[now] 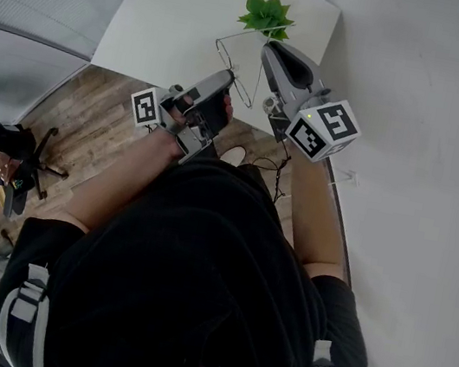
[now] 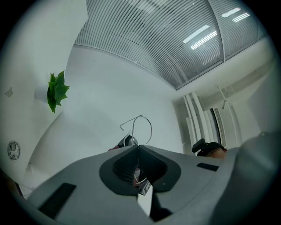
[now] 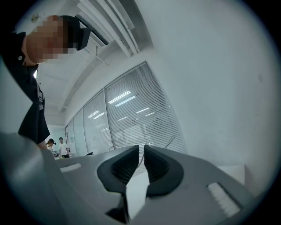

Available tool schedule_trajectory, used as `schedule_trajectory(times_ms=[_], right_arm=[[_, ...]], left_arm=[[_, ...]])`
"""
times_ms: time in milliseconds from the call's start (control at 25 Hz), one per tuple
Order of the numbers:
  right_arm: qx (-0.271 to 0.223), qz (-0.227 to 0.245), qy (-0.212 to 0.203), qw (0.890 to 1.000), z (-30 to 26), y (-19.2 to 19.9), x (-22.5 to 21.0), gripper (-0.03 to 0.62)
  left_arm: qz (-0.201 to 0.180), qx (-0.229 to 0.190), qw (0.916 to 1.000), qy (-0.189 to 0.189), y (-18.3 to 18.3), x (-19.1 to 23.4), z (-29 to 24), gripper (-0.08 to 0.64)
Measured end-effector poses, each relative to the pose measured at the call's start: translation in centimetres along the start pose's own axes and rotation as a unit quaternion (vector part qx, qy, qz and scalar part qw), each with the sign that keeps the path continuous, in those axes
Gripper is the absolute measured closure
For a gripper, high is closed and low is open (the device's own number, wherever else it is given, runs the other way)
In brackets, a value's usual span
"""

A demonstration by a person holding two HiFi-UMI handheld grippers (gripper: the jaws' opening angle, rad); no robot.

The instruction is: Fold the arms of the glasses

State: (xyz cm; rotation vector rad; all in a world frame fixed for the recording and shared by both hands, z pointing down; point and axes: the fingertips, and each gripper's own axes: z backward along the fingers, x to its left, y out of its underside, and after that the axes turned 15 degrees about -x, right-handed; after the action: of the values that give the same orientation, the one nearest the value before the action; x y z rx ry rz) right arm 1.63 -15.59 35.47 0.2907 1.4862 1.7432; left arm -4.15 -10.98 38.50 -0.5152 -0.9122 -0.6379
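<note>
Since the left tongs [image 2: 137, 148] are closed tight on the thin wire frame of the glasses [image 2: 140, 116], that hand should, in my judgement, act purely as the anchor. It needs a steady wrist and a pinch firm enough that the frame cannot swivel, but no firmer, because wire this fine would probably bend.

The glasses are off the bench [image 1: 181, 11], held in the air above its white top between the two tools. One rim loop stands up just beyond the left tips. A small green plant [image 1: 266, 13] sits farther back on the bench, well apart from the work and unlikely to get in the way.

On the right, the right tongs [image 3: 141, 151] stand only narrowly apart. A hair-thin line of wire shows in the gap, and the pads do not look to be pressing on it.

That loose fit suits the fold. The arm should be guided, not gripped, so that one pad can push it round its hinge toward the lenses while the wire is free to slide as the angle changes. The push should follow the hinge's own swing, since sideways force would twist the arm and fail to close it. A slow sweep also lets any resistance show early.

The main risk I see is the arm slipping out of the gap mid-swing. The other is the frame rotating in the left pinch, which would waste the push.
</note>
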Motion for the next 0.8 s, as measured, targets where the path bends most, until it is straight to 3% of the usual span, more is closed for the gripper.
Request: schedule_trajectory(times_ms=[480, 800], right_arm=[[0.015, -0.031, -0.038, 0.999, -1.6, 0.7, 1.8, 0.561], [0.036, -0.054, -0.086, 0.994, -2.2, 1.6, 3.2, 0.566]], left_arm=[[0.009, 0.013, 0.9999, 0.0, 0.0, -0.1, 0.0, 0.546], [0.01, 0.018, 0.9998, 0.001, 0.0, 0.1, 0.1, 0.546]])
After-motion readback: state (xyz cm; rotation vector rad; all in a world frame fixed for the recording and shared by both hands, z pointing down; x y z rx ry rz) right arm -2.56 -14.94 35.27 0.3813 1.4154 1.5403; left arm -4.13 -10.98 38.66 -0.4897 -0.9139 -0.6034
